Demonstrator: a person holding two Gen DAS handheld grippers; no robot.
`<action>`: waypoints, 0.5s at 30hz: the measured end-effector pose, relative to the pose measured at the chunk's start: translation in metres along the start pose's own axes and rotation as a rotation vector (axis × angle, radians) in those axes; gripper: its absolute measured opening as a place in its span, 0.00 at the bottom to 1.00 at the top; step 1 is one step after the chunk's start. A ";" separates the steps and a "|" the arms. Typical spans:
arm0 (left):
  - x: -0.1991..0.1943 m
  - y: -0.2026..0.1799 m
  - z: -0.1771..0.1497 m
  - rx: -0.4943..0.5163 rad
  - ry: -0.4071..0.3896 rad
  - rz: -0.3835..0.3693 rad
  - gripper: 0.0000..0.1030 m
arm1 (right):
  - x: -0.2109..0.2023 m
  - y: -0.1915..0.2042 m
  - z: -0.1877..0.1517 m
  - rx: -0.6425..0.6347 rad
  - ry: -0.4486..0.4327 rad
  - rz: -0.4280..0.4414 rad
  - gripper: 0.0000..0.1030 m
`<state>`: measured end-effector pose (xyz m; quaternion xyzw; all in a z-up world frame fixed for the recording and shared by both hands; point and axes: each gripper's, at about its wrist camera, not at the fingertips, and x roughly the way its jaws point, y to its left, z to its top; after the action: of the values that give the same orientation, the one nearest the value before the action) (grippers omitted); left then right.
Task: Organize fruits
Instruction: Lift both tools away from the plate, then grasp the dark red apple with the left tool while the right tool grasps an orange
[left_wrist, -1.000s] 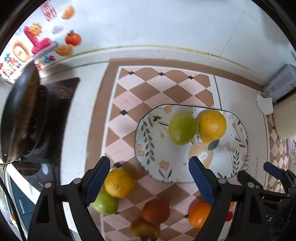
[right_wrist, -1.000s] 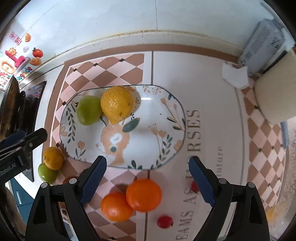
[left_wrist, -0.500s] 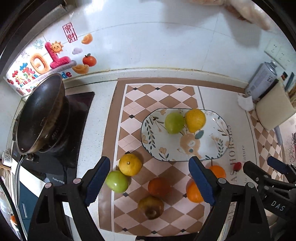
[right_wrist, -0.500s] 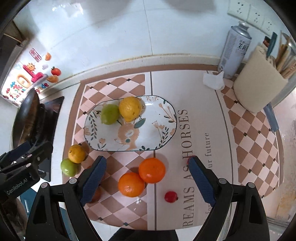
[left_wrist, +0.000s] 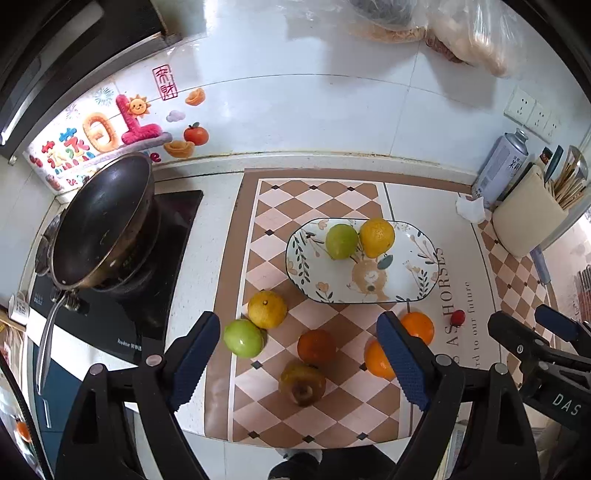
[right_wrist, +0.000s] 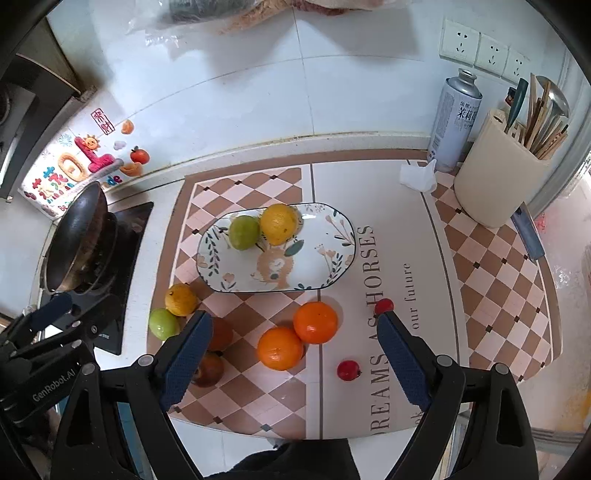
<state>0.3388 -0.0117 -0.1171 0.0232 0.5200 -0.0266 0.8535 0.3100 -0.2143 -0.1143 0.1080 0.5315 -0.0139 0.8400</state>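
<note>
A flowered oval plate (left_wrist: 417, 284) (right_wrist: 325, 258) on the checked mat holds a green fruit (left_wrist: 341, 242) (right_wrist: 243, 232) touching a yellow one (left_wrist: 376, 237) (right_wrist: 279, 224). Loose on the mat in front of it lie a yellow fruit (left_wrist: 266, 309), a green fruit (left_wrist: 243, 338), a dark orange (left_wrist: 316, 347), a brownish fruit (left_wrist: 302, 384), two bright oranges (right_wrist: 316, 322) (right_wrist: 279, 348) and two small red fruits (right_wrist: 348, 370) (right_wrist: 384, 305). My left gripper (left_wrist: 299, 360) and right gripper (right_wrist: 295, 352) hang high above the loose fruit, both open and holding nothing.
A dark wok (left_wrist: 101, 221) sits on the black stove at the left. At the back right stand a spray can (right_wrist: 456, 120), a cream utensil holder (right_wrist: 496, 181) and a crumpled tissue (right_wrist: 419, 177). The counter's front edge runs just below the mat, with dark clothing under it.
Both grippers have risen and pulled back from the plate, so the whole mat, the stove and the wall now show. The fruit has not moved; both grippers have stayed open.
</note>
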 end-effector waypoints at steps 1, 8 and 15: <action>-0.001 0.002 -0.001 -0.005 -0.003 0.001 0.84 | -0.002 0.001 -0.001 0.000 -0.002 0.003 0.90; 0.002 0.014 -0.006 -0.039 0.002 0.017 0.84 | 0.016 -0.003 -0.004 0.045 0.042 0.084 0.90; 0.040 0.028 -0.024 -0.026 0.083 0.099 0.96 | 0.112 -0.020 -0.039 0.128 0.244 0.128 0.90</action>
<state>0.3381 0.0167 -0.1635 0.0389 0.5534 0.0235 0.8317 0.3208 -0.2163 -0.2343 0.1957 0.6196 0.0192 0.7599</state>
